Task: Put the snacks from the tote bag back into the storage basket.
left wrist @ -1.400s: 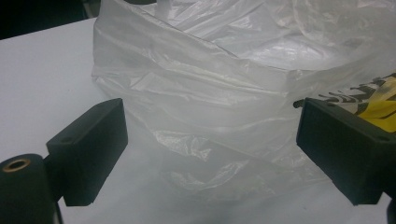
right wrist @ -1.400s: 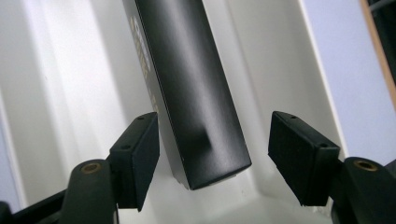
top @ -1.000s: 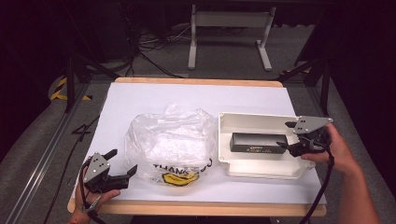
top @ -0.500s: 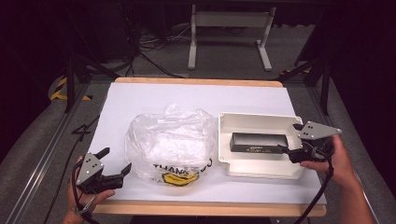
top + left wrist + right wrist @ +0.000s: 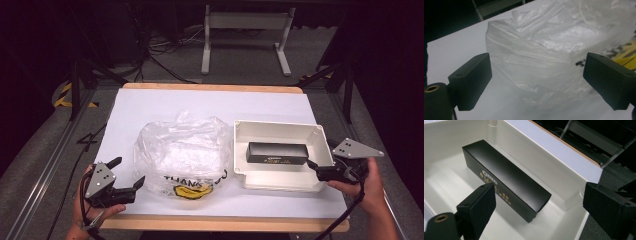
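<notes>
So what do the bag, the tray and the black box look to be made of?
Bag: thin translucent plastic film, crinkled and glossy. Tray: probably moulded white plastic, smooth with rounded corners. Black box: likely matte cardboard with sharp folded edges and gold print.

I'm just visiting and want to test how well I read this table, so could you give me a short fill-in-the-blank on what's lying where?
1. The black box lies inside the white ____.
2. The tray sits to the ____ of the plastic bag in the high view.
3. The left gripper, fingers apart, points at the plastic ____.
4. The right gripper has its fingers ____, holding nothing.

Missing words: tray; right; bag; open
</notes>
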`<state>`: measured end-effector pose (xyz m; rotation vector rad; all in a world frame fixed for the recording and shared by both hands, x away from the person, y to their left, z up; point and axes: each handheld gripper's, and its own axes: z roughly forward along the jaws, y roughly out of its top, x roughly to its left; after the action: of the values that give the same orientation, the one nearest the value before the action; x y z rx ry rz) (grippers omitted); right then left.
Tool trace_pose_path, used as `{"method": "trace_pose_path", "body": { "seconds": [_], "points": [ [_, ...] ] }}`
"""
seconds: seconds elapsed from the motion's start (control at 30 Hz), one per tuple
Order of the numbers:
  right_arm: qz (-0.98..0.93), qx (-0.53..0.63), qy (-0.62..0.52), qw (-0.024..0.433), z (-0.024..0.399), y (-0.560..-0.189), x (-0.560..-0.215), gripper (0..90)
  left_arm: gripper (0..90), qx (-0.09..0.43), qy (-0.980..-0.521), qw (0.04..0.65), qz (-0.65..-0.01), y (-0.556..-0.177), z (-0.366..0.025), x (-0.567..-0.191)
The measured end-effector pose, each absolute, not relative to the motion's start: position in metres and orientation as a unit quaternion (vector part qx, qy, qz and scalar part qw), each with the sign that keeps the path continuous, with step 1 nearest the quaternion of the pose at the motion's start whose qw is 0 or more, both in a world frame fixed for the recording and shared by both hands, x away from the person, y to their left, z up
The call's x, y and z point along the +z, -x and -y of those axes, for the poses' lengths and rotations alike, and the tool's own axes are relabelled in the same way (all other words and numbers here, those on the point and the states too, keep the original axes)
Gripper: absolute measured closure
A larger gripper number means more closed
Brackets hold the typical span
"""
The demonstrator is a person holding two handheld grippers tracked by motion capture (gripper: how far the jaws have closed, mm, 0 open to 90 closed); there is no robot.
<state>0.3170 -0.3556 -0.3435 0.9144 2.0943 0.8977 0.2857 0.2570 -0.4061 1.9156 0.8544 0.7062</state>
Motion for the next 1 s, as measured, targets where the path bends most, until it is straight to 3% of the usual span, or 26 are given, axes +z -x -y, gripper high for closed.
{"method": "trace_pose_path", "body": {
  "seconds": [1.0],
  "points": [
    [-0.745, 0.378, -0.423, 0.351, 0.384, -0.282, -0.398, 6.3, 9.4, 0.278, -0.748, 0.468, -0.379, -0.288, -0.289, -0.434]
  ]
}}
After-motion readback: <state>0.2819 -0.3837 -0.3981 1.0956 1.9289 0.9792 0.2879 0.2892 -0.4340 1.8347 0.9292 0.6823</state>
